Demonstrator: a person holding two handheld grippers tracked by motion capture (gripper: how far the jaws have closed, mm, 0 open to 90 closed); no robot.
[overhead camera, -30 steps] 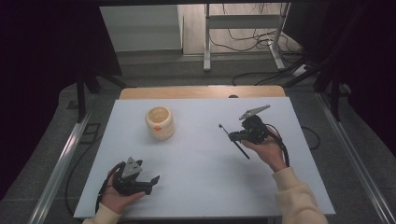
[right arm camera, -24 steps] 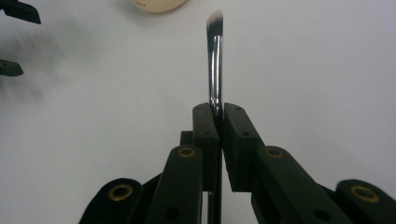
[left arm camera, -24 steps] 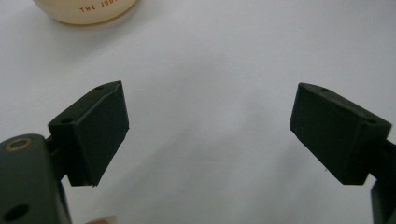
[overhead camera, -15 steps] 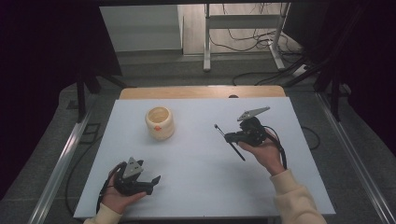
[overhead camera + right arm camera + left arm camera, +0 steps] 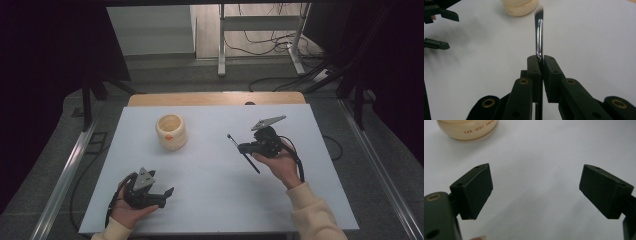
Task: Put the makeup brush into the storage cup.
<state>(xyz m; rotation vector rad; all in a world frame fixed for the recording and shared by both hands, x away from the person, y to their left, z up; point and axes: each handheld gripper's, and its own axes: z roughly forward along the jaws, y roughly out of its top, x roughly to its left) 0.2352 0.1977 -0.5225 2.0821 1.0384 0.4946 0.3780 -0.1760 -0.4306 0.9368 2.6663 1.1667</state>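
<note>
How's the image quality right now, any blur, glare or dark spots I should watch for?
High view: table evenly lit, surroundings nearly black. Left gripper view: cream jar cropped at the top edge, its lettering readable; claw pads slightly soft. Right gripper view: bright glare streak along the brush ferrule, bristle tip and jar soft, the left claw at the edge smeared.

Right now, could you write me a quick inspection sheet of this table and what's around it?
Surface: white table, wooden strip at its far edge.
Job's things: cream jar, upright and open-topped; makeup brush, bristles pointing toward the jar.
Clutter: nothing seen.
Grippers: right tool shut on the makeup brush, held above the table; left tool open with nothing between its jaws, low near the front edge.
Cables: one trails from each tool; more lie on the floor behind the table.
Surroundings: grey floor, metal stand at the back, dark curtains on both sides.
</note>
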